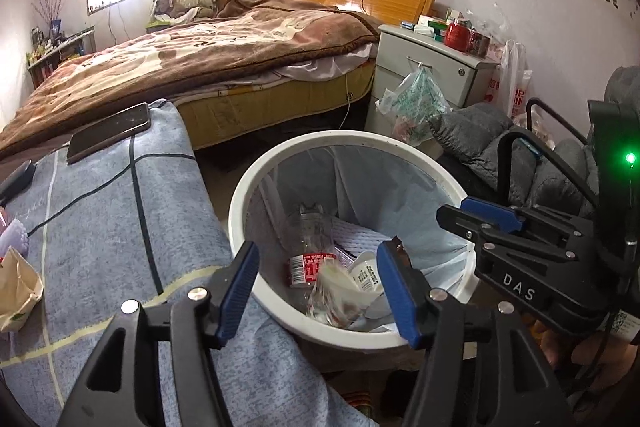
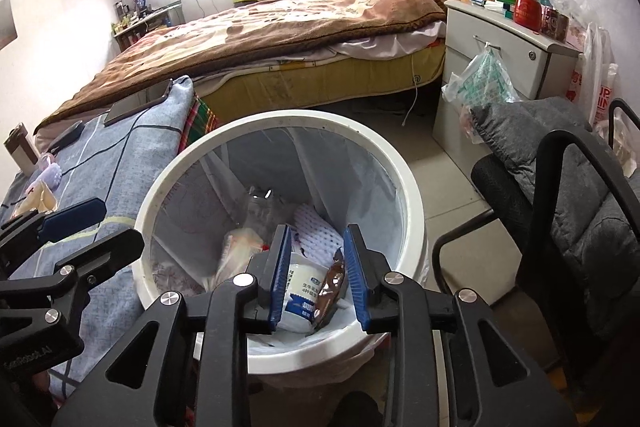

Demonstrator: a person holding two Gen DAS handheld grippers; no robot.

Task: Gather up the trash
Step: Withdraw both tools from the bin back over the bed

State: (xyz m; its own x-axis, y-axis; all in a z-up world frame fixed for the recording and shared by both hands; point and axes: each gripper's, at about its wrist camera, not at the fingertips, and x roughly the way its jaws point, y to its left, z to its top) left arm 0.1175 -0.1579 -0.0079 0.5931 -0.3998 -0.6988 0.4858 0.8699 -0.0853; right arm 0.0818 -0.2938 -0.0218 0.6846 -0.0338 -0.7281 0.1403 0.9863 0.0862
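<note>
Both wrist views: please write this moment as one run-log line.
stage: dropping trash | left tongs: open | right tongs: open, brown wrapper between pads | round white plastic bin: below both

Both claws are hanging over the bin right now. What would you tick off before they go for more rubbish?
1. Left gripper empty: ok, jaws apart, nothing between them.
2. Right gripper let go: cannot tell; a brown wrapper sits between its open jaws, blurred.
3. Both above the bin: ok.
4. Bin has room: ok, the bottle and white cup lie low inside.
5. More rubbish waiting: cannot tell; a crumpled paper bag lies on the blue cover.
</note>
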